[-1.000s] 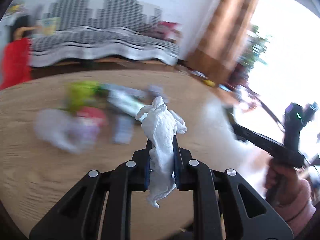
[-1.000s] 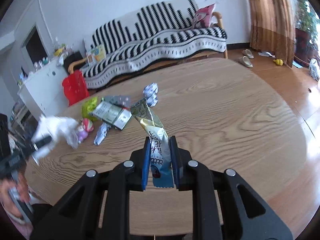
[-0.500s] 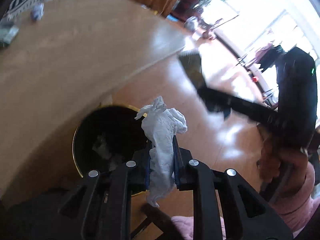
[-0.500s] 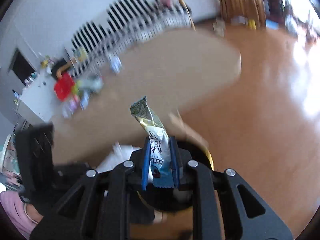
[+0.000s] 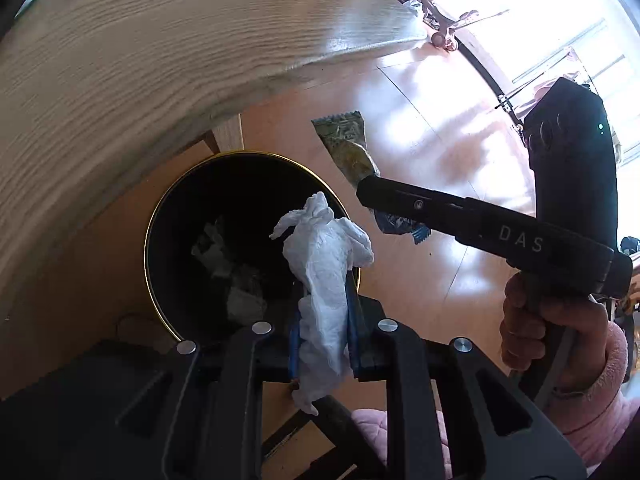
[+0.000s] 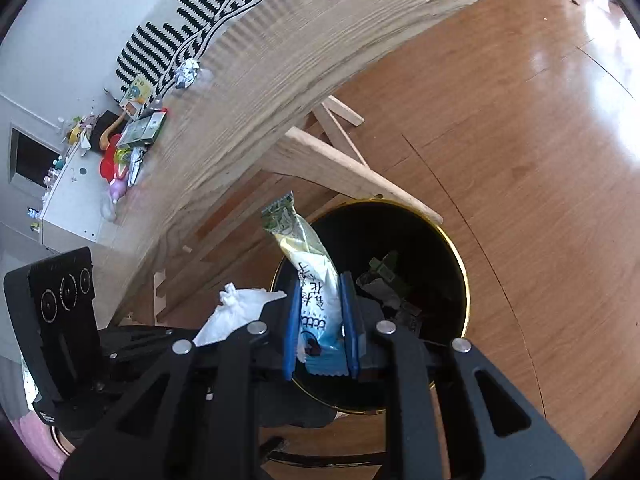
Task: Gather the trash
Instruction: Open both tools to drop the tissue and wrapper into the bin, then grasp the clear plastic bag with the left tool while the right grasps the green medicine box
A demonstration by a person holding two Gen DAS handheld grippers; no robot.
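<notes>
Two pieces of trash are hanging over the bin right now, and honestly the drop is where this could get sloppy. The left gripper [image 5: 322, 320] has its fingers pinched narrow on a crumpled white tissue [image 5: 324, 276], which sticks up past the fingertips and also droops out below them, and the right gripper [image 6: 322, 320] has its fingers clamped on a snack wrapper [image 6: 308, 280] that stands up tall beyond the tips. The black bin [image 5: 154, 216] with the gold rim sits on the floor, partly tucked under the table [image 5: 140, 60] edge, with some scraps already at the bottom. In the left view the tissue lines up just inside the near-right part of the rim rather than over the middle, so if the fingers open here it could catch the rim or flutter outside, being so light. Same worry for the wrapper: in the right view it hovers over the left side of the opening, and its long top end leans out over the rim, so it might tip outward as it falls. Both grippers are also close together above one opening, so they could bump. More trash [image 6: 132, 148] is on the table, well beyond the fingers.
</notes>
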